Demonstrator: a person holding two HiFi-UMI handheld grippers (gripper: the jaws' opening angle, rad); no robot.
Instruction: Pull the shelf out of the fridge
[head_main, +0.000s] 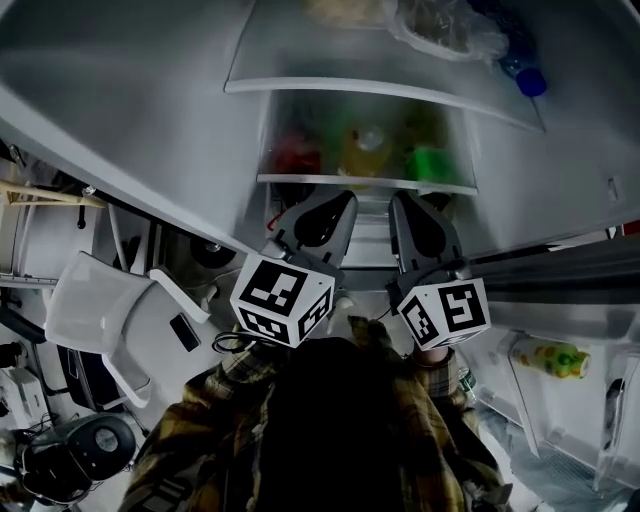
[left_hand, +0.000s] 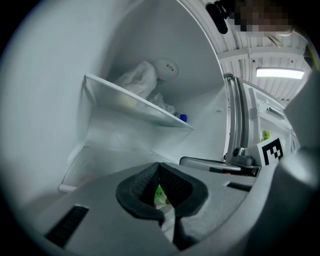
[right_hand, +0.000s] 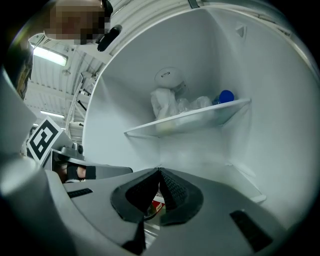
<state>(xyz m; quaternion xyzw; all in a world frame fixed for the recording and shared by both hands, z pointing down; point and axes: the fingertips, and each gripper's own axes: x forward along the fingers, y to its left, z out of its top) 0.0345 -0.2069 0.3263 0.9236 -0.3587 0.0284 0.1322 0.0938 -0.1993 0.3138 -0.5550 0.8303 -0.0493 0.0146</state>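
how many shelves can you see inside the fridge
2. The upper shelf carries plastic bags and a blue-capped bottle. The lower shelf beneath it holds colourful items. More may be hidden lower down.

My tongs sit mid-frame in the head view: the left gripper (head_main: 338, 203) and the right gripper (head_main: 403, 203), both with smooth grey shells and black ribbed pads (left_hand: 140, 187). Each carries a white cube (head_main: 283, 298) printed with black square markers. At the bottom of the frame I wear a yellow-and-dark plaid shirt (head_main: 200, 440).
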